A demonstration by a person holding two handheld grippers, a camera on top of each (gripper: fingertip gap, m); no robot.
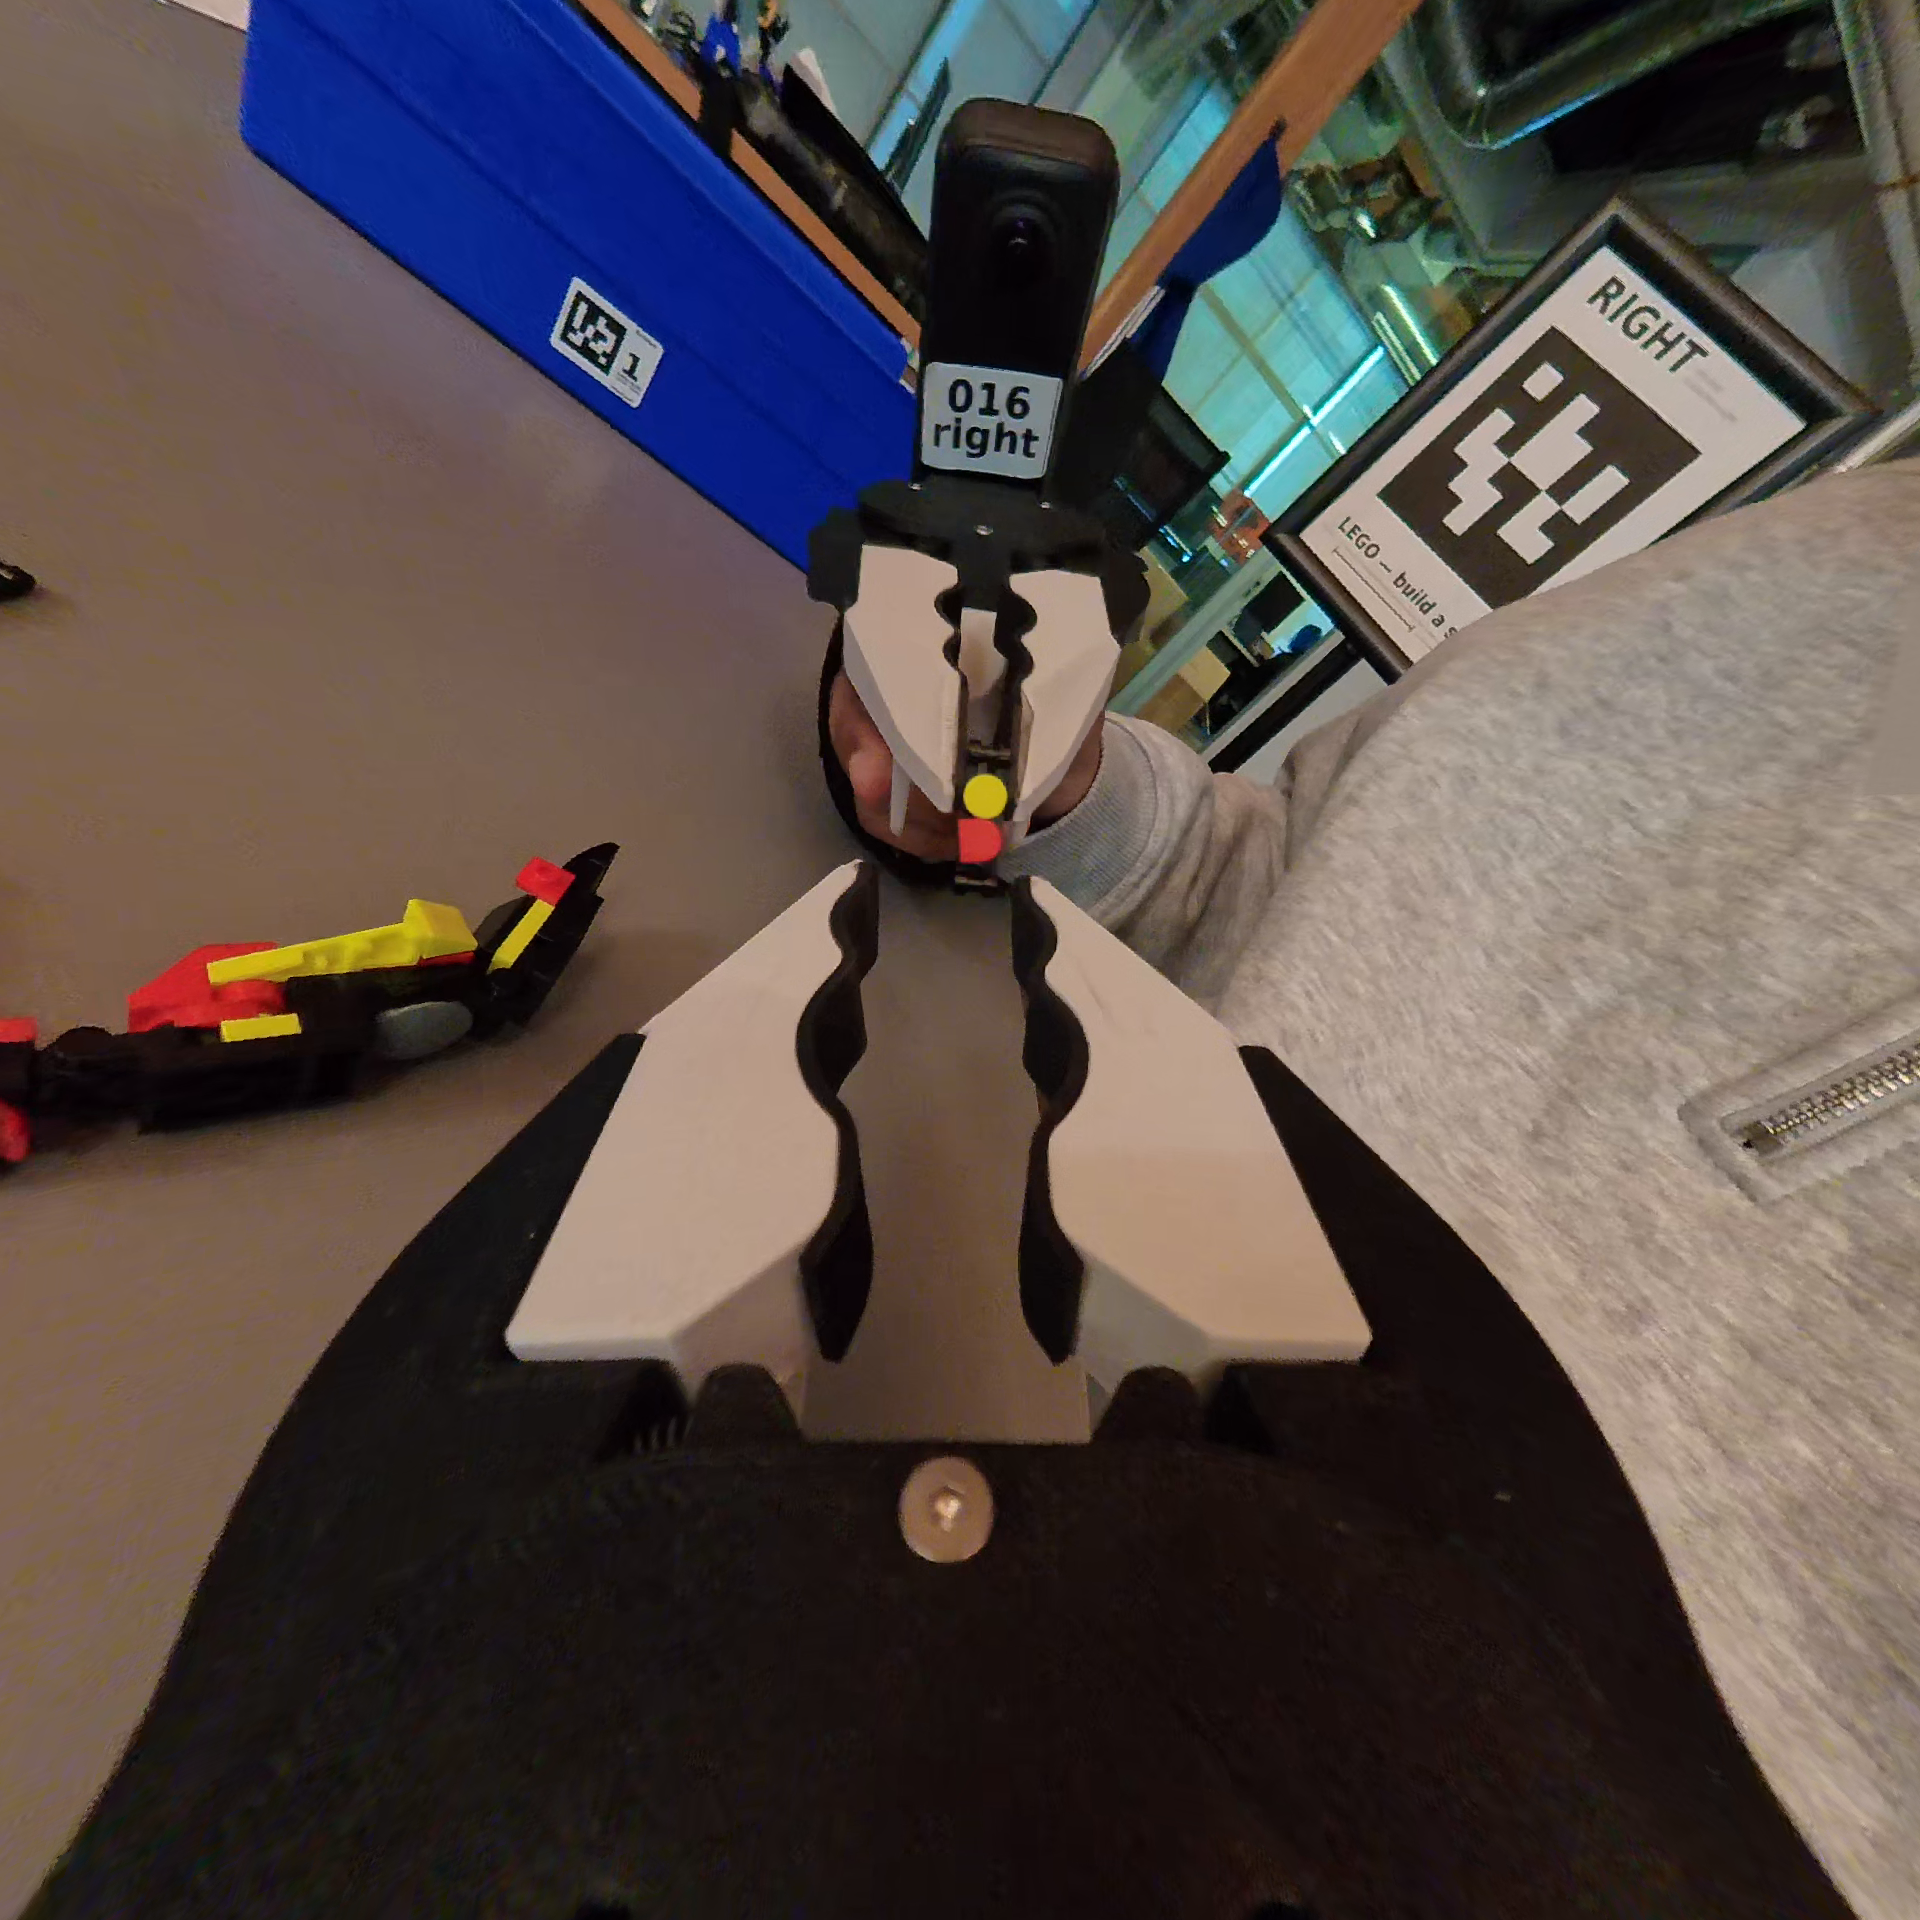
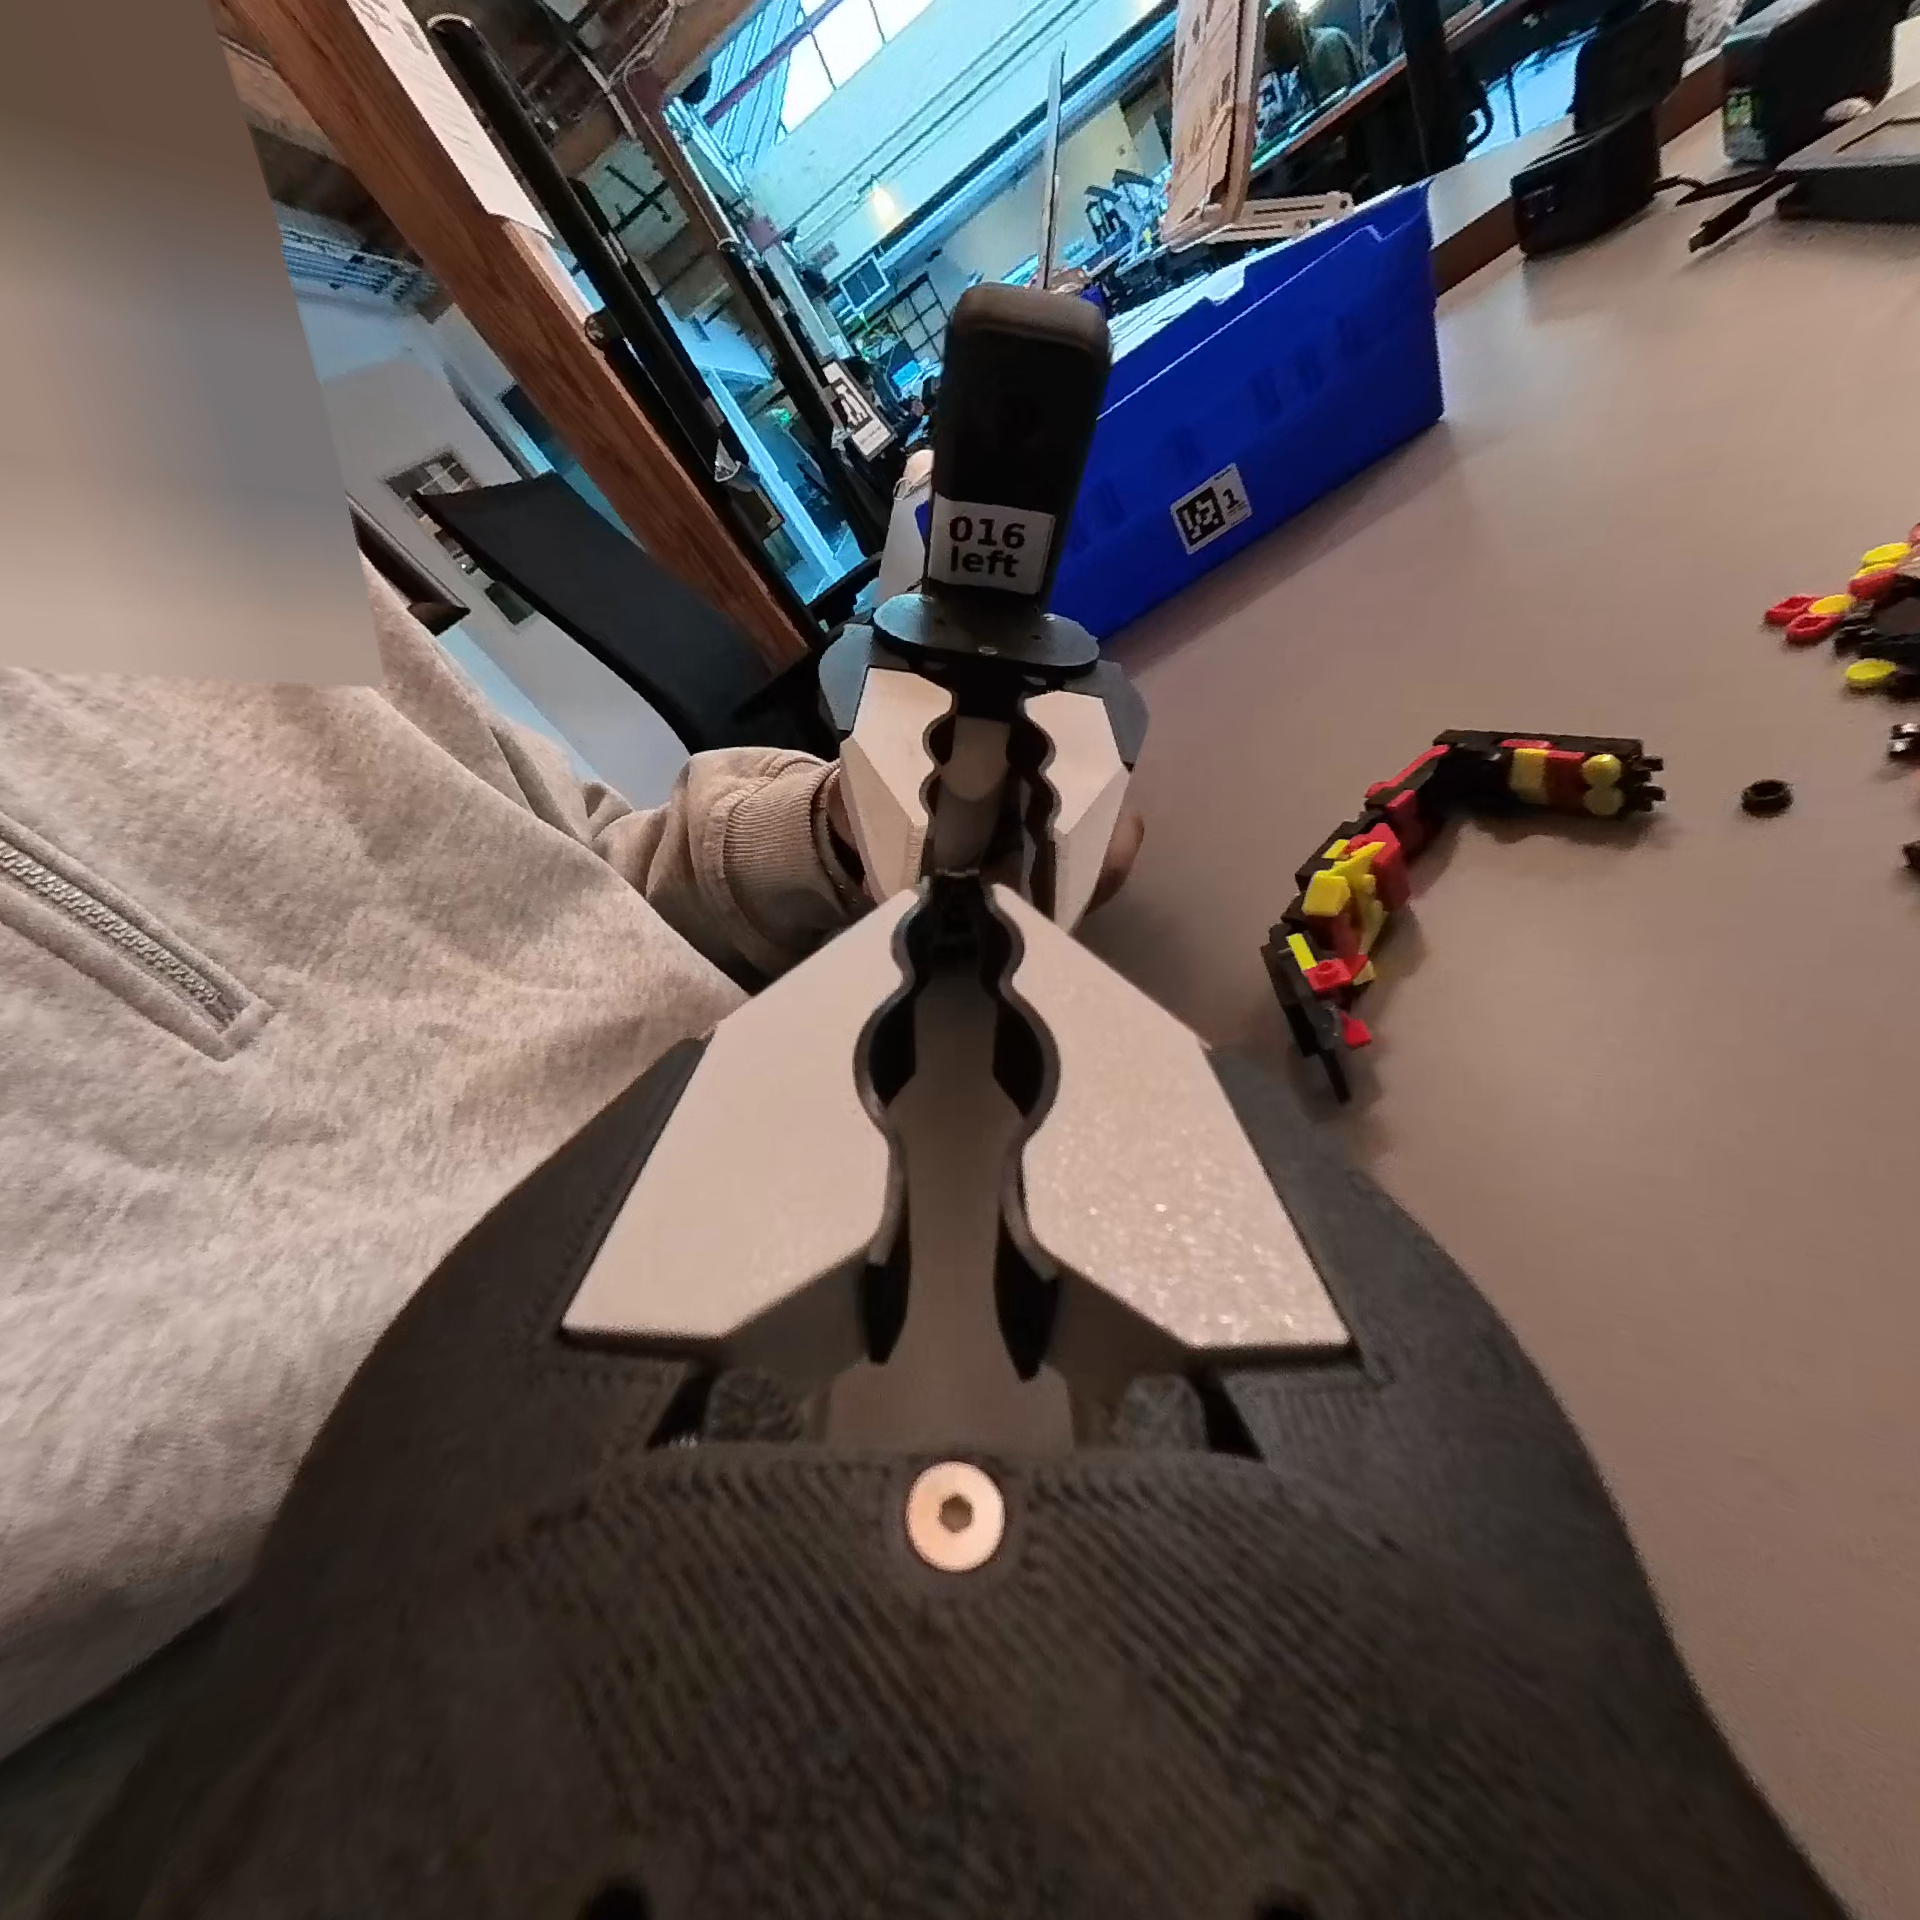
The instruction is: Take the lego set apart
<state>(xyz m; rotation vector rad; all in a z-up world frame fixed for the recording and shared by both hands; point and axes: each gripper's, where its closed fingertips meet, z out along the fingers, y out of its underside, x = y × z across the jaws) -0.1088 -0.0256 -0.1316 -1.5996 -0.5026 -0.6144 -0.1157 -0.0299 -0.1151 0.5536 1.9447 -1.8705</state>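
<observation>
The lego set (image 1: 312, 997) is a long black, red and yellow model lying on the grey table (image 1: 312, 623), to the left of both grippers. It also shows in the right wrist view (image 2: 1351, 894), off to the right. My right gripper (image 2: 954, 899) is shut on a small lego piece (image 1: 982, 831) of black parts with a yellow round stud and a red part. It shows facing me in the left wrist view (image 1: 966, 831). My left gripper (image 1: 942, 881) is open, tip to tip with the right one, and the piece's black end sits at its fingertips. The left gripper also shows in the right wrist view (image 2: 982, 862).
A blue bin (image 1: 540, 208) stands at the table's far side, also in the right wrist view (image 2: 1278, 416). Loose red, yellow and black pieces (image 2: 1860, 623) and a black ring (image 2: 1766, 798) lie further along the table. A framed sign (image 1: 1538, 457) and the person's grey sweater (image 1: 1558, 987) are close by. Both grippers' tips are close together, under 4 cm apart.
</observation>
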